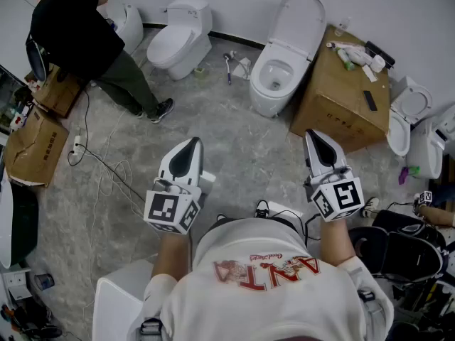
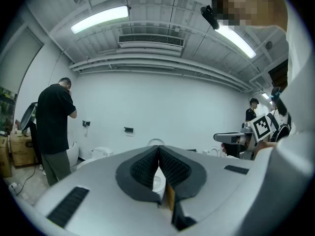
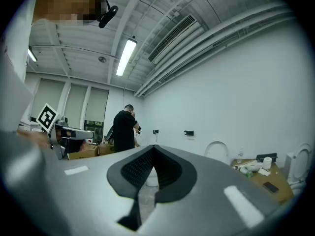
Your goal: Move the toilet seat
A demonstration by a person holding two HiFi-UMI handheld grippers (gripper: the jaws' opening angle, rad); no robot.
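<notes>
A white toilet (image 1: 274, 77) stands against the far wall, its seat and lid (image 1: 300, 23) raised upright. Both grippers hang at waist height well short of it, pointing toward it. My left gripper (image 1: 193, 143) is shut with nothing between its pads. My right gripper (image 1: 313, 135) is shut and empty as well. In the left gripper view the black pads (image 2: 147, 166) meet, and the raised lid (image 2: 156, 142) shows just beyond them. The right gripper view shows its pads (image 3: 138, 167) pressed together, with the lid (image 3: 216, 149) off to the right.
A large cardboard box (image 1: 334, 101) with bottles on top stands right of the toilet. Another toilet (image 1: 178, 42) is to the left, more (image 1: 411, 119) at the right. A person in black (image 1: 75, 30) stands at far left. Cables (image 1: 106, 169) trail across the floor.
</notes>
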